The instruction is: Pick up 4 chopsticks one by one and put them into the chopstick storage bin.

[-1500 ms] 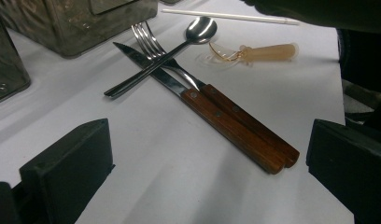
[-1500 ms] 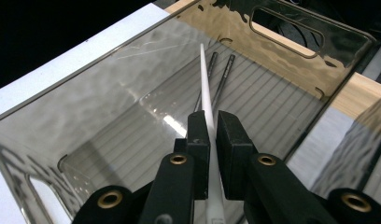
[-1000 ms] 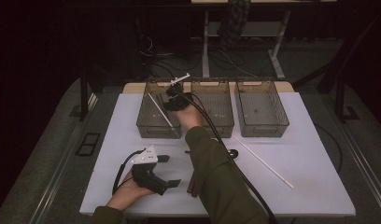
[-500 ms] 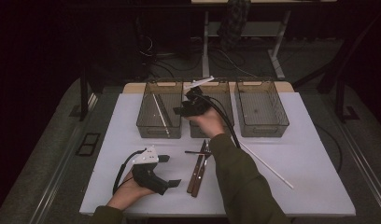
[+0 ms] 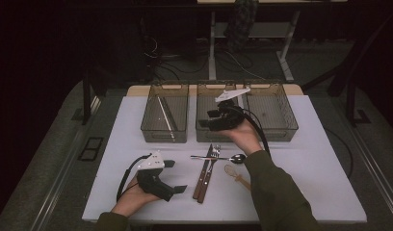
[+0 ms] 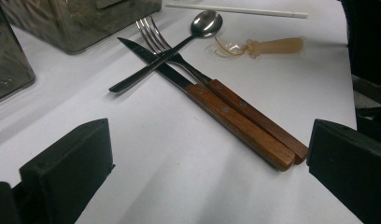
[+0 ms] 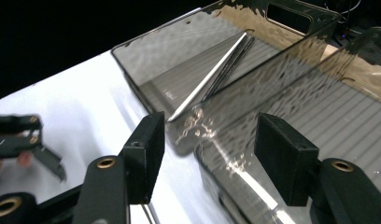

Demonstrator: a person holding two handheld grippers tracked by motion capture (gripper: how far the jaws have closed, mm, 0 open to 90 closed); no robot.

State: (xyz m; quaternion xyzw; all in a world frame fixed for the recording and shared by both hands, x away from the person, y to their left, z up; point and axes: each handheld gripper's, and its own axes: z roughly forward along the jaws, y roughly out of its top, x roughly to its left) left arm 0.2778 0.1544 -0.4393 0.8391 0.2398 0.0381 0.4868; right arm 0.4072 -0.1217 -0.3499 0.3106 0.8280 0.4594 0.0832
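A: Since the earlier frame the right gripper (image 5: 210, 119) has swung from the left bin (image 5: 164, 115) toward the middle bin (image 5: 218, 113), jaws just opening, nothing between them.

B: Left gripper view?

A: Left gripper (image 6: 202, 163) wide open, empty. Just beyond it lie knife (image 6: 216, 109), fork (image 6: 226, 93) and spoon (image 6: 179, 42): stiff, slippery steel, so grip the wooden handles.

B: Right gripper view?

A: A thin stick (image 7: 212, 72) rests inside the left bin.

Three bins stand in a row at the table's (image 5: 305, 192) far edge: left bin (image 5: 164, 119) holding a rod (image 5: 164, 114), middle bin (image 5: 218, 120), right bin (image 5: 276, 113). Before the middle bin lie knife (image 5: 202, 175) and fork (image 5: 210, 169) side by side, a spoon (image 5: 218, 157) crossing them.
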